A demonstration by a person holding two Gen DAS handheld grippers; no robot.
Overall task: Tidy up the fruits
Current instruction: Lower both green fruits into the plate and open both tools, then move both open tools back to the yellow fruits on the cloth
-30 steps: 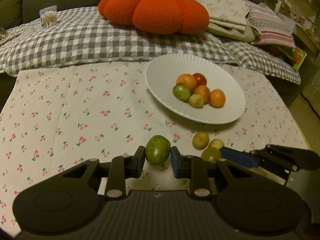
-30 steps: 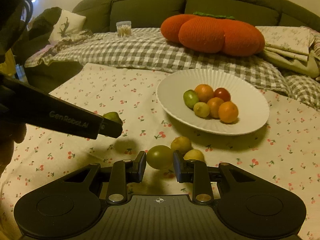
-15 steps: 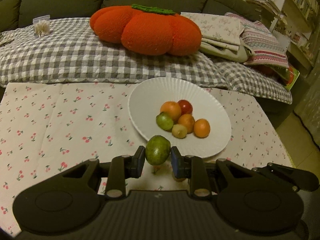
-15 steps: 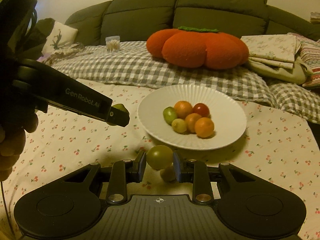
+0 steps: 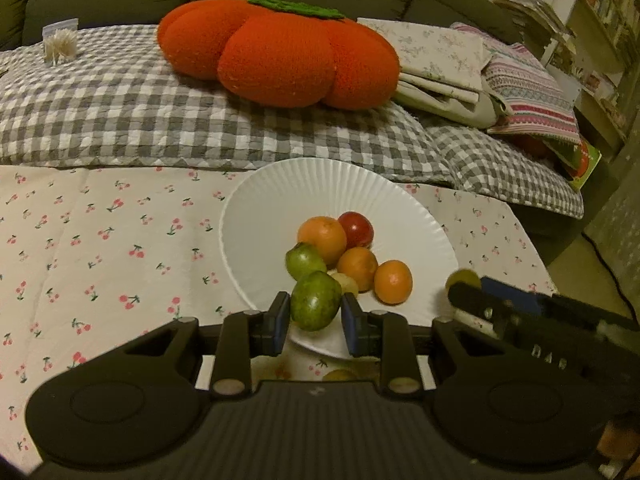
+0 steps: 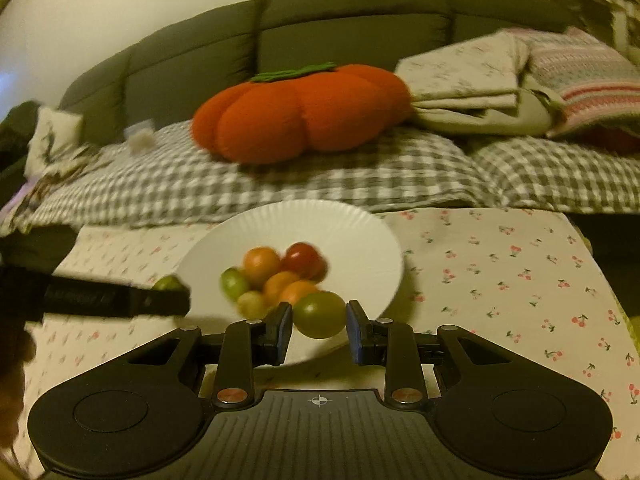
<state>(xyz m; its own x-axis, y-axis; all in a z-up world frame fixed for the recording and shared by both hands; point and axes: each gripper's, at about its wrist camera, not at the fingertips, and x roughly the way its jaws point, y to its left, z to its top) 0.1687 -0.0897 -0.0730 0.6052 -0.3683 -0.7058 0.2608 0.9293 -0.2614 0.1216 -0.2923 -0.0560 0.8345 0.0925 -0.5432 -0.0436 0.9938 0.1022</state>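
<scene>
My left gripper (image 5: 314,314) is shut on a green fruit (image 5: 316,300) and holds it above the near rim of the white ribbed plate (image 5: 280,184). The plate holds several fruits: orange ones (image 5: 322,238), a red one (image 5: 357,229) and a green one (image 5: 303,260). My right gripper (image 6: 319,322) is shut on a yellow-green fruit (image 6: 319,314), also above the plate's (image 6: 360,236) near rim. The right gripper shows at the right of the left wrist view (image 5: 472,292). The left gripper shows at the left of the right wrist view (image 6: 176,296). A yellow fruit (image 5: 340,375) lies on the cloth below my left gripper.
A cherry-print cloth (image 5: 100,248) covers the table. Behind it lies a checked blanket (image 5: 120,112) with an orange pumpkin cushion (image 5: 276,50), folded linens (image 5: 448,60) and a small clear box (image 5: 60,42). The table's right edge (image 5: 536,248) drops to the floor.
Both grippers have lifted their fruits off the cloth and carried them forward to the plate's near rim. The plate now looks closer in both views.
</scene>
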